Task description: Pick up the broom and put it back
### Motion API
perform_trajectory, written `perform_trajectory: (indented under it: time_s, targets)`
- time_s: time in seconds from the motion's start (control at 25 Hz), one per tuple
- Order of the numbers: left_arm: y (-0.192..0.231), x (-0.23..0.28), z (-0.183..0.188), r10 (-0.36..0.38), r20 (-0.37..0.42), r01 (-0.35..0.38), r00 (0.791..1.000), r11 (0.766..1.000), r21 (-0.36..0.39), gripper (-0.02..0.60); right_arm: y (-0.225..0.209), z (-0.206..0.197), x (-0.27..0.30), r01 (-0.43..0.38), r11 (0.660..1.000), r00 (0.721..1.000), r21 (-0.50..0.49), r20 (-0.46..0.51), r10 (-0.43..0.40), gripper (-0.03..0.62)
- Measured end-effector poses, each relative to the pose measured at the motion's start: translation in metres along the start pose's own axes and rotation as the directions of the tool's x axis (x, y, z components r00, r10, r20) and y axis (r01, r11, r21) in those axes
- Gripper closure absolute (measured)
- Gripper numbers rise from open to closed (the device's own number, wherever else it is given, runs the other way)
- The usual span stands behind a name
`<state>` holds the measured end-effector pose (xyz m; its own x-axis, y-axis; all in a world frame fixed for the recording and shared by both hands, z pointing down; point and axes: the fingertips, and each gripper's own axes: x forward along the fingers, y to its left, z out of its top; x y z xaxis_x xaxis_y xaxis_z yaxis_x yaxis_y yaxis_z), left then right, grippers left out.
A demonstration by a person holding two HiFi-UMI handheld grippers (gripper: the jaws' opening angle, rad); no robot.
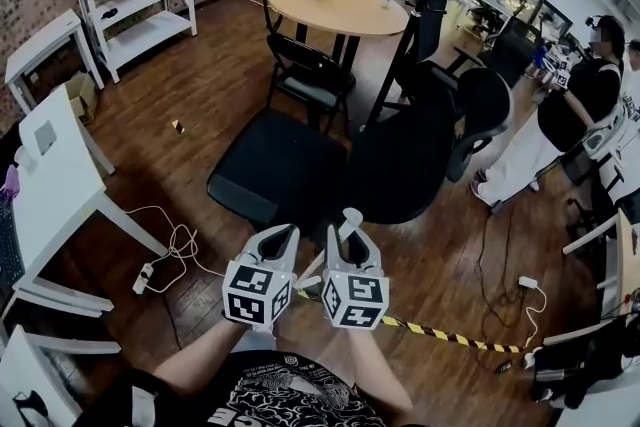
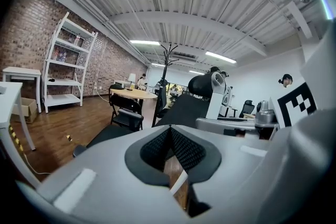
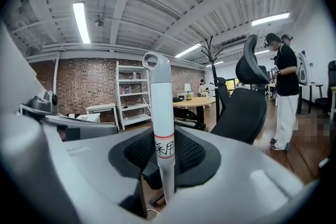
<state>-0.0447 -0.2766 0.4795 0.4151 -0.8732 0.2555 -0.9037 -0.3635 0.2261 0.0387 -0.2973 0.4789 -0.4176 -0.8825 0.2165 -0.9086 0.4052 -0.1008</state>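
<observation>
While the broom (image 3: 161, 107) was clamped by its top in the right gripper (image 3: 164, 157), the left gripper (image 2: 169, 141) was closed, empty. Light, stiff and slippery, it was judged better held lower.

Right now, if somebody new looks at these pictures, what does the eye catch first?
The pale broom handle stands upright, clamped in the right tool, its loop end on top. Just ahead stands a big black office chair, with a round wooden table behind it.

The broom handle (image 3: 162, 113) looks smooth white plastic, the floor (image 1: 200, 105) glossy wood, the wall (image 3: 84, 86) rough brick.
</observation>
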Motion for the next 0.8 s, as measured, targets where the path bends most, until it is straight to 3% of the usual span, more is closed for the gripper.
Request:
perform_trajectory:
  time_s: [0.48,0.8]
  targets:
    - [0.057,0.027,0.008,-0.004,-0.038,0.004,0.999,1.000,0.003,0.577,0.002,-0.047,0.082,0.038,0.999,0.993,0.019,-0.112,-0.036,0.496]
    - [0.073,0.039,0.009,-0.044,-0.059,0.045,0.997,0.999,0.016,0.577,0.004,-0.071,0.118,0.077,0.997,0.987,0.031,-0.146,-0.071,0.496]
